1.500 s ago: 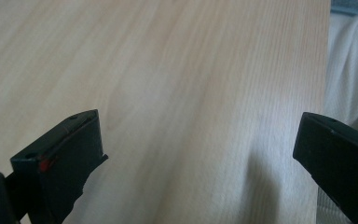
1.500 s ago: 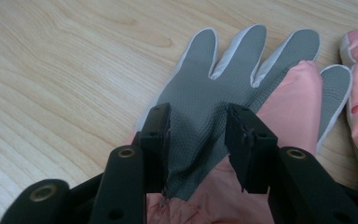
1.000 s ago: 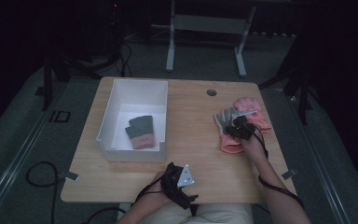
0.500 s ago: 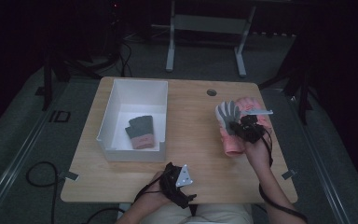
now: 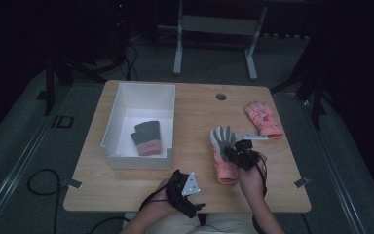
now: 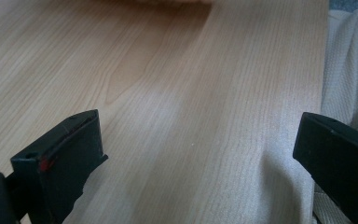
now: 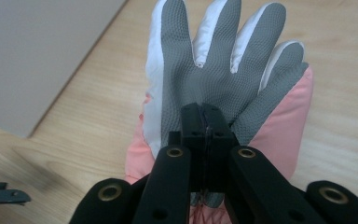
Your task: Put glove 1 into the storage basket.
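We are carrying the pink glove, pinched in our right gripper, toward the white box at nine o'clock; next we must be releasing it inside.

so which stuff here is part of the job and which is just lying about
In the job:
- right gripper, shut on the pink and grey glove
- second pink glove on the table
- white box holding a grey and pink glove

Lying about:
- left gripper, open, resting at the near table edge
- round grommet in the table
- metal stand behind
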A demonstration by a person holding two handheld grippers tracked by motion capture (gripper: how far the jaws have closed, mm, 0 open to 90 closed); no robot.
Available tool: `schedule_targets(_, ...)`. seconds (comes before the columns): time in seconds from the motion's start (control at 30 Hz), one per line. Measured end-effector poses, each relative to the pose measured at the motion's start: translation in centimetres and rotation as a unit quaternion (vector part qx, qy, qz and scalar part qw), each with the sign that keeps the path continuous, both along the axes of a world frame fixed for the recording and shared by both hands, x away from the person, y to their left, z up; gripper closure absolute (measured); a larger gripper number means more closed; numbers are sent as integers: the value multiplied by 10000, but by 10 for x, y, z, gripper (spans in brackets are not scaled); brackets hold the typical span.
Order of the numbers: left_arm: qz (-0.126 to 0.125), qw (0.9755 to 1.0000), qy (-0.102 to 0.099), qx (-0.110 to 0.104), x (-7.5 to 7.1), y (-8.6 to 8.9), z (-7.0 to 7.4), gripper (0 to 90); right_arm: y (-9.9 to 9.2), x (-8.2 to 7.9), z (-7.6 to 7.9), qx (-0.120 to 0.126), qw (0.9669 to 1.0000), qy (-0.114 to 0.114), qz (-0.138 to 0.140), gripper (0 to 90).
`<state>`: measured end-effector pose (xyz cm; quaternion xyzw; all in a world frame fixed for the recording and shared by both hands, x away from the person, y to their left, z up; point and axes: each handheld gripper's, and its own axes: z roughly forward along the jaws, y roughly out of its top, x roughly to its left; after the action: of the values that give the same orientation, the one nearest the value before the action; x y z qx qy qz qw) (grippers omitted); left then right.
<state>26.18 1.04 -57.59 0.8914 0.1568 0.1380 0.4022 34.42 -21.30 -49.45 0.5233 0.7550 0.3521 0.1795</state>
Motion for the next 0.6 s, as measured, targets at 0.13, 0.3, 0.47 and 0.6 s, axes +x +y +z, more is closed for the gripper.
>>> schedule_targets(0.13,-89,10000,-19,-18,-1,1,0,14,11,4,-18,-228,9996,159,6,893)
schedule_targets(0.3,-153,9998,-27,-87,1,3,-1,14,22,14,-39,-364,9988,317,-75,889)
schedule_targets(0.47,-201,9997,-52,-117,0,3,-1,14,25,16,-46,-483,9983,304,-75,873)
schedule_targets(0.6,-257,9996,-53,-111,0,4,-1,14,24,14,-40,-445,9987,253,-32,826)
